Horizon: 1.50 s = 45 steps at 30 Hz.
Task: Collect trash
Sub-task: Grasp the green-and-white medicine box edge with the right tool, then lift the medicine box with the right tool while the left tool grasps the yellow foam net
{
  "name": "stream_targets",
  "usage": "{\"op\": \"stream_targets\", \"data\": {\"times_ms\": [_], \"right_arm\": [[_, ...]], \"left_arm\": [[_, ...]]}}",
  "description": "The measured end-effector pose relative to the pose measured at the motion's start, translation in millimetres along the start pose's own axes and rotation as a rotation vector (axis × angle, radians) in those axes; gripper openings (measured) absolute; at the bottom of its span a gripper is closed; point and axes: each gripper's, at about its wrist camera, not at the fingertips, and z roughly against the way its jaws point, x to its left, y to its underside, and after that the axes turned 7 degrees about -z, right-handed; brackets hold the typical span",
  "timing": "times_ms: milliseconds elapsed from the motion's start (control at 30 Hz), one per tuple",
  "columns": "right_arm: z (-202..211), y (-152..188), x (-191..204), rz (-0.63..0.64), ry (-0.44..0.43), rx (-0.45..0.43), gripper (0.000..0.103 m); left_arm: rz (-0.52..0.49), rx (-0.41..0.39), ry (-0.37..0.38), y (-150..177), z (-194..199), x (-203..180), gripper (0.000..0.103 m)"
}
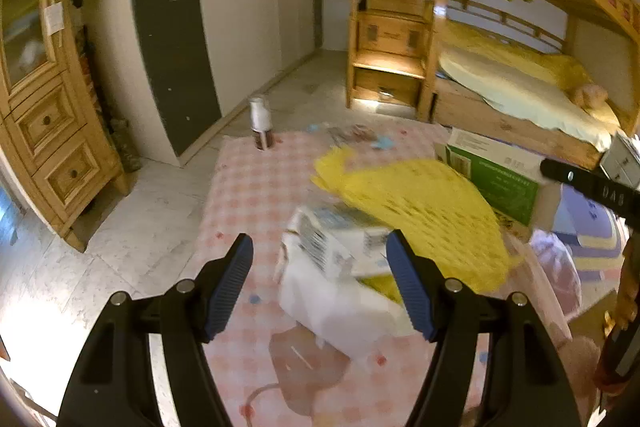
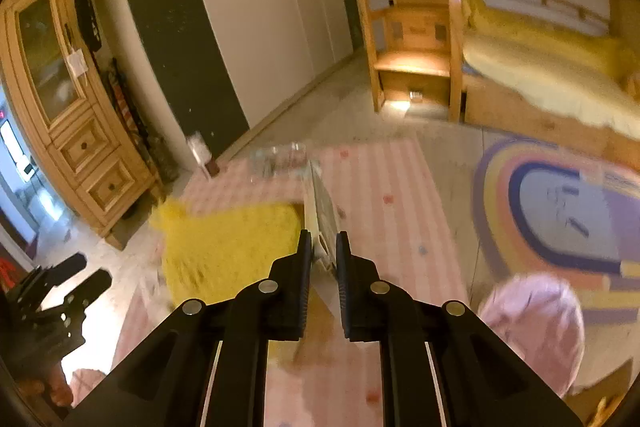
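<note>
My right tongs (image 2: pixel 323 251) are clenched on the edge of a flat white printed carton (image 2: pixel 320 211), raised above the pink checked mat (image 2: pixel 384 187). My left tongs (image 1: pixel 320 279) hang released over that mat. On it lie a yellow net cloth (image 2: pixel 224 247) beside the carton and a small bottle (image 1: pixel 260 125) at its far corner.

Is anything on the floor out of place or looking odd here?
Yes. On the pink mat lie a crumpled white bag, a yellow mesh sheet and paper scraps, scattered like litter. A bottle stands alone at the mat's far edge.
</note>
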Motion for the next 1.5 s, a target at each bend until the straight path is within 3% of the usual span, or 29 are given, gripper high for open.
{"op": "stream_targets", "data": {"times_ms": [233,300,367,467,567,767,933,1033,1200,1300,1467,1500], "right_arm": [[-0.4,37.0,-22.8,-0.005,0.014,0.058,0.012],[-5.6,39.8,-21.7,0.027,0.013,0.073,0.018],[-7.6,42.6,-21.2,0.062,0.032,0.071,0.035],[-14.9,46.3,-17.2,0.106,0.053,0.079,0.047],[-22.9,45.9,-10.5,0.152,0.105,0.076,0.047],[-31.0,54.2,2.2,0.200,0.072,0.112,0.047],[-44.3,60.2,6.6,0.234,0.102,0.144,0.047],[-51.0,65.7,12.1,0.265,0.121,0.152,0.055],[-58.7,67.5,13.3,0.268,0.171,0.124,0.056],[-62.7,66.8,10.0,0.259,0.193,0.116,0.048],[-38.2,55.9,4.9,0.217,0.161,0.039,0.010],[-30.5,51.8,0.4,0.190,0.154,0.025,0.010]], "left_arm": [[-0.029,0.032,0.046,21.8,3.2,-24.2,0.067],[-0.032,0.040,0.055,24.4,2.1,-29.6,0.067],[-0.035,0.042,0.059,24.1,1.3,-32.0,0.067],[-0.039,0.041,0.057,25.0,1.5,-34.4,0.067],[-0.038,0.044,0.056,25.4,0.8,-33.7,0.067],[-0.025,0.057,0.051,26.8,-2.8,-28.8,0.067],[-0.021,0.062,0.055,27.4,-4.8,-28.1,0.067],[-0.020,0.060,0.057,27.5,-5.2,-27.8,0.067],[-0.017,0.063,0.058,29.2,-7.1,-29.6,0.067],[-0.021,0.065,0.059,30.9,-8.4,-32.5,0.067],[-0.027,0.042,0.066,29.9,-2.3,-35.9,0.067],[-0.030,0.034,0.072,29.0,-0.9,-36.9,0.067]]}}
